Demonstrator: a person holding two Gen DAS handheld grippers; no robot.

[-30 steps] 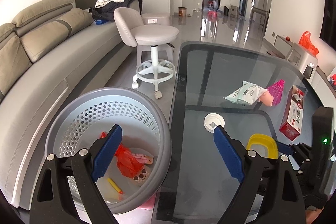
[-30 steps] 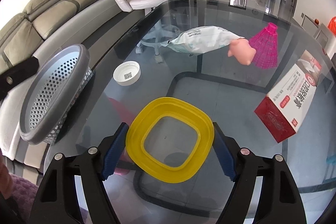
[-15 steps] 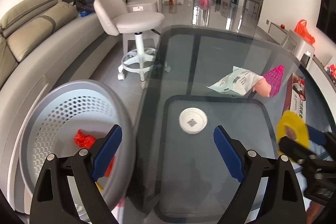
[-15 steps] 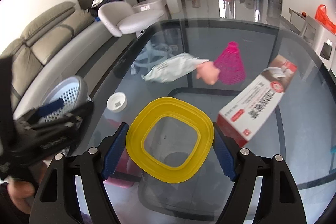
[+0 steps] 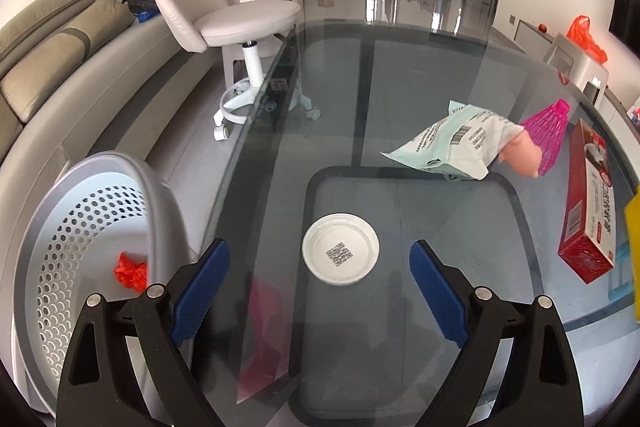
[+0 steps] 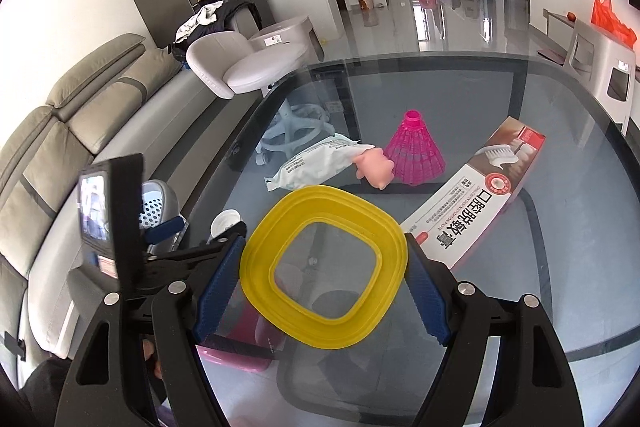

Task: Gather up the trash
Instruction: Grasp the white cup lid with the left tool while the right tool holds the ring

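**Yellow ring held up, white lid lying between the other tongs**

Container: grey perforated plastic basket (image 5: 100,227) stands off the left edge of the dark glass table (image 5: 420,75), tilted toward the camera. Inside it, one crumpled red plastic scrap (image 5: 130,269) shows against the wall; the rest of the interior is hidden by the rim.

Edges and room: the table's left edge curves past the basket, with a grey swivel stool (image 5: 244,23) and a beige sofa (image 5: 60,59) beyond it. The near middle of the glass carries only a round white plastic lid with a printed code (image 5: 340,249). Toward the right edge lie a pale green printed pouch (image 5: 452,143), a pink rubber pig toy (image 5: 520,157) touching it, a magenta mesh plastic cone (image 5: 554,131) just behind, and a long red-and-white toothpaste carton (image 5: 588,211).

Tongs: left gripper (image 5: 319,289) is spread wide and empty, its blue pads either side of the white lid without touching it. Right gripper (image 6: 323,287) is clenched on a yellow rounded-square plastic ring (image 6: 324,267), pads pressed to its opposite sides, held above the near part of the glass.
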